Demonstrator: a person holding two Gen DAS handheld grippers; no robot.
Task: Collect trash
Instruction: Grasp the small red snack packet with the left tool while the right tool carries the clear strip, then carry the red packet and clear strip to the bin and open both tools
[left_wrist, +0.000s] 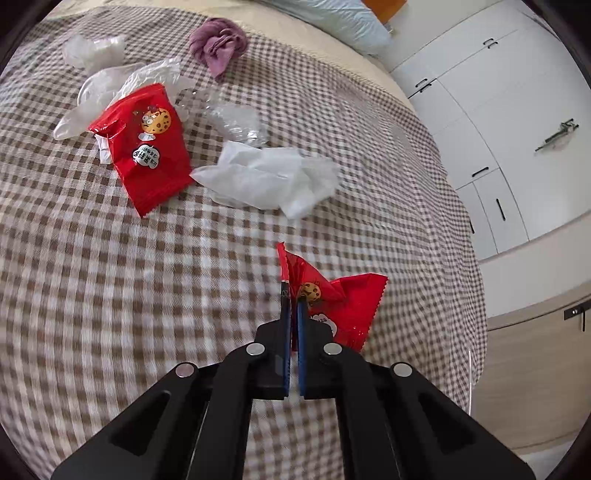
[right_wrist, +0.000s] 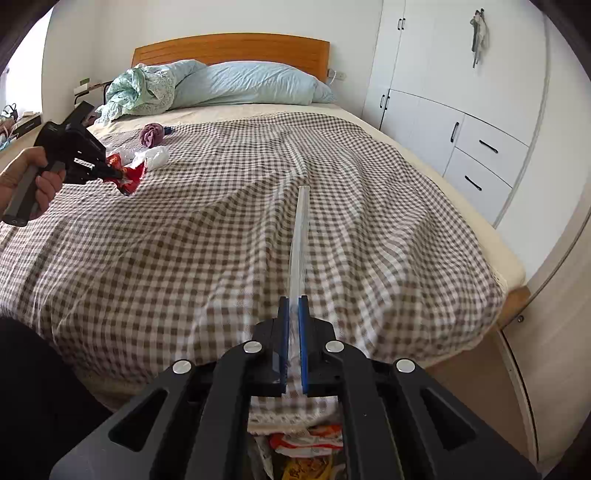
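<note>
Remaining on the bed (left_wrist: 110, 277): red wrapper (left_wrist: 147, 147), tissue (left_wrist: 266, 177), clear plastic (left_wrist: 110, 81); left gripper (left_wrist: 291, 295) pinching small wrapper (left_wrist: 340, 299), right gripper (right_wrist: 293, 302) pinching straw (right_wrist: 301, 236).

Checked bed (right_wrist: 221, 221), white wardrobe (right_wrist: 443, 110)

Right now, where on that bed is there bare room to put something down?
The checked blanket lies bare from its middle to the wardrobe-side edge and the foot. It is crowded near the purple cloth: a red wrapper, white tissue and clear plastic cluster there.
</note>
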